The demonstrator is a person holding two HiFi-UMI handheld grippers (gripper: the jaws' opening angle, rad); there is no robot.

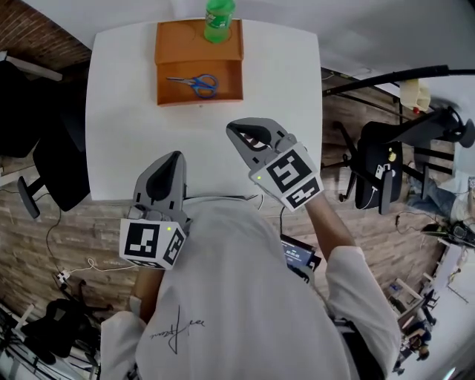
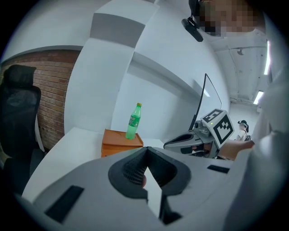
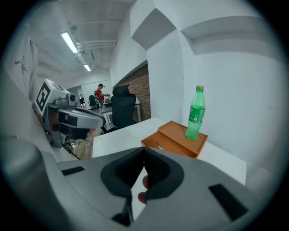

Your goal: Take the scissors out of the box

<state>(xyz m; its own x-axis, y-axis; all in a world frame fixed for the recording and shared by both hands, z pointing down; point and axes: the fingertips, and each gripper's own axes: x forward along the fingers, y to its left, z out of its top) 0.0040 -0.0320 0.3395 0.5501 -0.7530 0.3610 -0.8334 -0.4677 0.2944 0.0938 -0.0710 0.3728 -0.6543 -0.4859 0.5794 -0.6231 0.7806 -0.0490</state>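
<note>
In the head view, blue-handled scissors (image 1: 194, 83) lie in the open drawer of an orange wooden box (image 1: 199, 46) at the far end of the white table (image 1: 119, 126). A green bottle (image 1: 219, 18) stands on top of the box. My left gripper (image 1: 177, 157) hovers over the table's near edge, well short of the box. My right gripper (image 1: 236, 129) is further forward, right of the drawer and closer to it. Both are shut with nothing between the jaws. The left gripper view shows its shut tips (image 2: 145, 150), the box (image 2: 118, 143) and bottle (image 2: 133, 121). The right gripper view shows its tips (image 3: 144, 150), the box (image 3: 175, 137) and bottle (image 3: 195, 113).
A black office chair (image 1: 52, 159) stands left of the table, and another chair (image 1: 380, 167) and a desk lamp arm (image 1: 386, 78) are to the right. Cables lie on the wood floor (image 1: 67, 260). A white wall (image 3: 226, 90) is behind the box.
</note>
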